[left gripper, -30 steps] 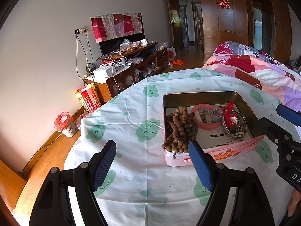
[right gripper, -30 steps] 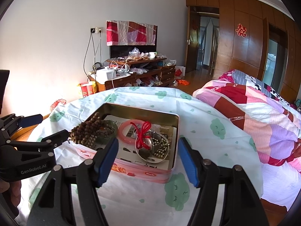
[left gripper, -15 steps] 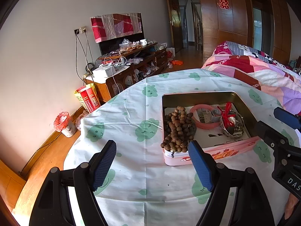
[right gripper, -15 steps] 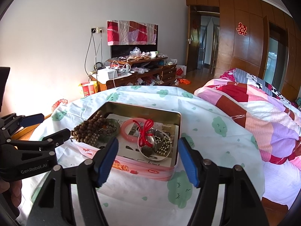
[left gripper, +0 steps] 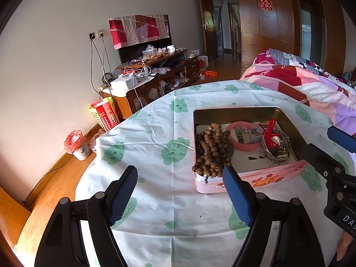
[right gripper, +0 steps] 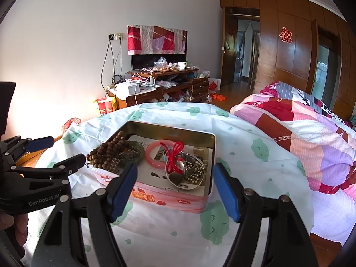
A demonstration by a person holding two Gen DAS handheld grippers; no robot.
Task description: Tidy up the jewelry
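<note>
A pink tin box (left gripper: 255, 180) (right gripper: 173, 198) stands open on the cloth-covered table. In it lie a string of brown wooden beads (left gripper: 211, 151) (right gripper: 106, 153) that spills over the near left corner, a pink bangle (left gripper: 240, 145) (right gripper: 153, 155), and a silver bangle tied with red cord (left gripper: 276, 149) (right gripper: 184, 174). My left gripper (left gripper: 179, 171) (right gripper: 66, 149) hovers open just left of the tin's bead corner, with nothing in it. My right gripper (right gripper: 175, 169) (left gripper: 320, 140) is in front of the tin with its jaws opening. They are apart from the tin's wall and hold nothing.
The round table (left gripper: 155, 133) wears a white cloth with green cloud prints. A bed with a patchwork quilt (right gripper: 300, 129) runs close along its right side. Against the far wall stand a cluttered TV cabinet (left gripper: 155, 75), a red box (left gripper: 104, 113) and a small bin (left gripper: 76, 142).
The right gripper's jaws have spread slightly wider. Both hands and the jewellery in the tin stay where they were.
</note>
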